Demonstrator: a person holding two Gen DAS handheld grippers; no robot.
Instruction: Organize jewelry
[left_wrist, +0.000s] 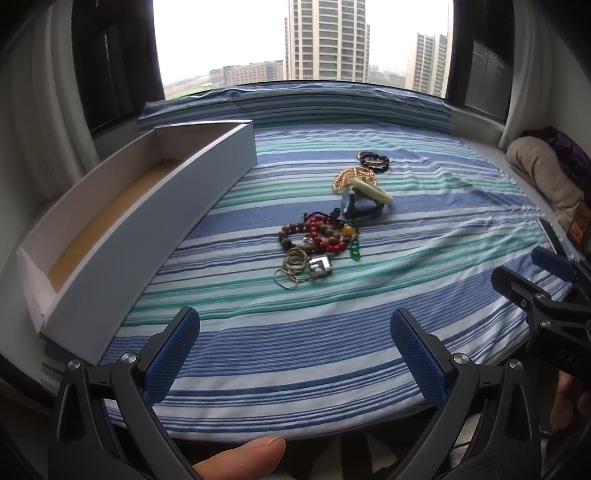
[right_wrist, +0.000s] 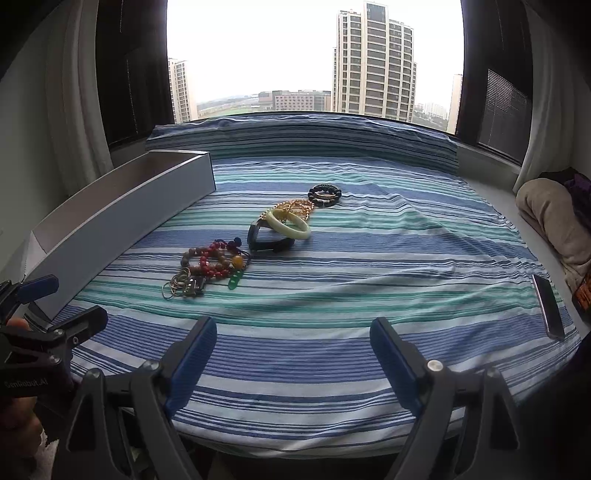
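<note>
Striped bedsheet (left_wrist: 332, 332) carries everything. Long white box (left_wrist: 155, 206), empty, sits along the left edge w/ open top; prob the drop spot. Jewelry lies mid-sheet in a loose line, well apart from both grippers: pale green bangle (right_wrist: 290, 225) leaning on a dark wristband (right_wrist: 267, 240), bead bracelets (right_wrist: 214, 260), thin wire rings (right_wrist: 177, 286) nearest. Left gripper (left_wrist: 295, 354) & right gripper (right_wrist: 291, 354) both wide open, nothing held. Best: take 1 piece at a time, nearest first, pinch across the band, don't snag neighbours.
</note>
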